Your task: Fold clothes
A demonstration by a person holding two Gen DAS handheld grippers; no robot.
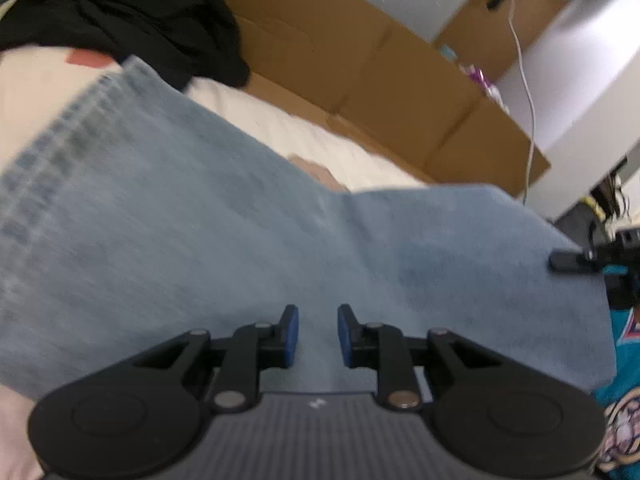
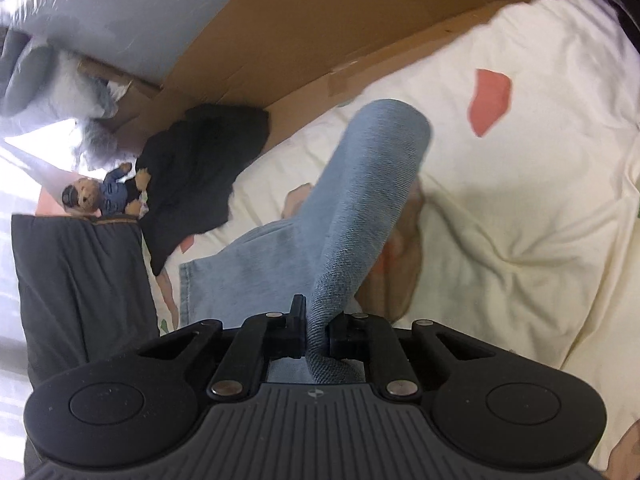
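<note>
One garment, the pale jeans (image 2: 360, 208), is being folded partway: right gripper (image 2: 316, 332) is pinching a raised denim fold, left gripper (image 1: 318, 336) is hovering slightly spread, and black clothes (image 2: 200, 168) are waiting.

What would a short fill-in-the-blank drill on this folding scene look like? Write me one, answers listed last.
1. The right tool is shut on a fold of light blue ____ cloth.
2. The pads of the left tool stand apart, with ____ pinched between them.
3. The toy bear lies beside a heap of ____ clothing.
4. Along the far edge of the cream bedding stands brown ____.

Missing words: denim; nothing; black; cardboard
</note>
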